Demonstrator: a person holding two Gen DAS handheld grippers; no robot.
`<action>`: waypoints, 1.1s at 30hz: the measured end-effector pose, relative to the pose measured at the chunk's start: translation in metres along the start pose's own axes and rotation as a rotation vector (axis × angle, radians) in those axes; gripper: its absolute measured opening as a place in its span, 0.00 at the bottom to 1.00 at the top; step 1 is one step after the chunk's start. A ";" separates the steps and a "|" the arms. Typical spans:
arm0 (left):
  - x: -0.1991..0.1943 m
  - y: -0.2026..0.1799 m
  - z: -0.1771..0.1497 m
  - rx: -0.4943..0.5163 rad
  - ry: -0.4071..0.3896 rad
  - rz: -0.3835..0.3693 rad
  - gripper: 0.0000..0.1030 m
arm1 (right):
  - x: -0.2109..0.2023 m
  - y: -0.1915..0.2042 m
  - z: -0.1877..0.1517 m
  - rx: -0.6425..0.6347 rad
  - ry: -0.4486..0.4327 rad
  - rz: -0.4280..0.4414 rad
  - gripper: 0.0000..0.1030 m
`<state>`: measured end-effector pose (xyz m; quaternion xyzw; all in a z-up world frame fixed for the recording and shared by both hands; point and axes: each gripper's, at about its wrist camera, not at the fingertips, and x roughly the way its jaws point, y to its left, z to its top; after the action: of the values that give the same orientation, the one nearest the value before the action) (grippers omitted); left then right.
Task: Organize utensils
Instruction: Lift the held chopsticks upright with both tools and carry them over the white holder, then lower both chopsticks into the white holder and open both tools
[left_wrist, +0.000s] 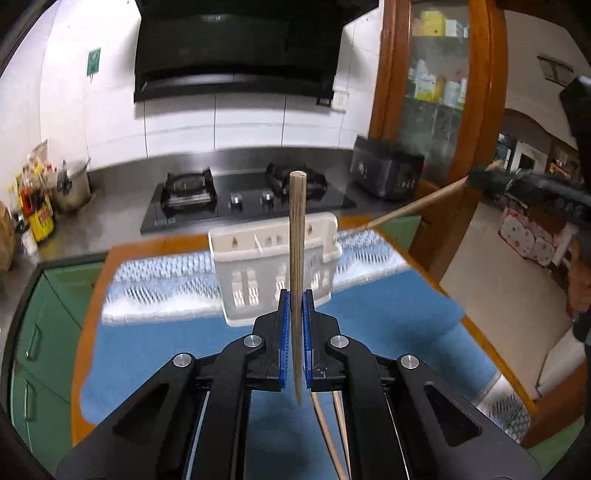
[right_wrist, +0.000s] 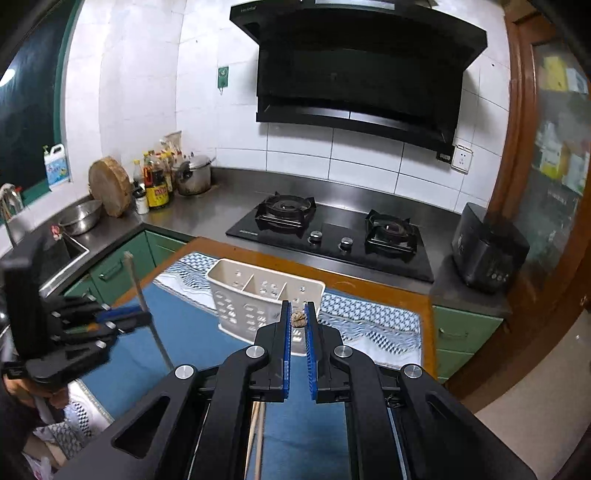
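My left gripper (left_wrist: 297, 301) is shut on a wooden chopstick (left_wrist: 296, 236) held upright above the blue mat, in front of the white slotted utensil holder (left_wrist: 275, 275). It also shows at the left of the right wrist view (right_wrist: 142, 314). My right gripper (right_wrist: 298, 314) is shut on another chopstick (right_wrist: 298, 319), seen end-on between the blue pads, just before the holder (right_wrist: 258, 295). In the left wrist view this chopstick (left_wrist: 413, 208) slants from the right gripper (left_wrist: 480, 179) toward the holder. Two more chopsticks (left_wrist: 334, 435) lie on the mat under the left gripper.
A blue mat (right_wrist: 192, 332) covers a wooden table (right_wrist: 369, 286). Behind it are a steel counter with a black gas hob (right_wrist: 332, 236), a black appliance (right_wrist: 487, 251), bottles and a pot (right_wrist: 192, 177) and a sink (right_wrist: 70, 247).
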<state>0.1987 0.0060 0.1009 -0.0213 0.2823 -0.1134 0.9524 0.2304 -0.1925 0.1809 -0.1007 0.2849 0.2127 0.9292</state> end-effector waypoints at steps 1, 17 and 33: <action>-0.002 0.001 0.008 0.001 -0.015 0.000 0.05 | 0.007 0.000 0.005 -0.011 0.015 -0.005 0.07; 0.033 0.032 0.122 0.003 -0.190 0.182 0.05 | 0.095 0.004 0.025 -0.071 0.202 -0.001 0.07; 0.084 0.060 0.100 -0.025 -0.066 0.183 0.08 | 0.109 -0.001 0.022 -0.051 0.167 -0.027 0.11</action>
<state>0.3332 0.0427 0.1335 -0.0109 0.2528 -0.0218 0.9672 0.3230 -0.1503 0.1363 -0.1457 0.3546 0.1984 0.9020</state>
